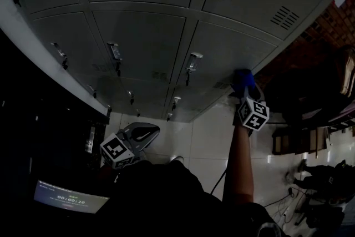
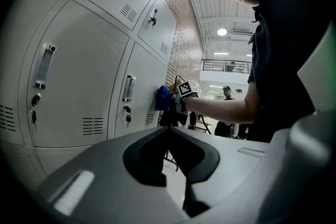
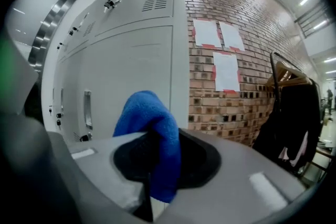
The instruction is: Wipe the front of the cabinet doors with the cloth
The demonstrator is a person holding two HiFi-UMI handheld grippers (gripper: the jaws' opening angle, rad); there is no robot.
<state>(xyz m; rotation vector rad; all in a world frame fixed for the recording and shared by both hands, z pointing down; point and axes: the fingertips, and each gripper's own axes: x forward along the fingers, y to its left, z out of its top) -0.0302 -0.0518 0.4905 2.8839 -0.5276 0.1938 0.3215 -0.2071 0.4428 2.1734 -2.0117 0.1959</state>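
Observation:
Grey metal cabinet doors [image 1: 138, 36] with handles, keys and vents fill the head view. My right gripper [image 1: 244, 92] is shut on a blue cloth [image 1: 243, 80], which it holds against the right-hand door [image 1: 222, 53] near that door's right edge. In the right gripper view the cloth [image 3: 147, 113] bulges out of the jaws in front of the door [image 3: 131, 65]. My left gripper [image 1: 145, 134] hangs low near the body, away from the doors, shut on nothing. The left gripper view shows the cloth [image 2: 163, 98] on the far door [image 2: 144, 86].
A brick wall [image 3: 231, 86] with taped paper sheets meets the cabinets' right end. A rack of dark clothes [image 3: 294, 118] stands beside it. A lit screen [image 1: 69, 197] is at the lower left. Another person [image 1: 321, 177] stands on the pale tiled floor [image 1: 205, 147] at the right.

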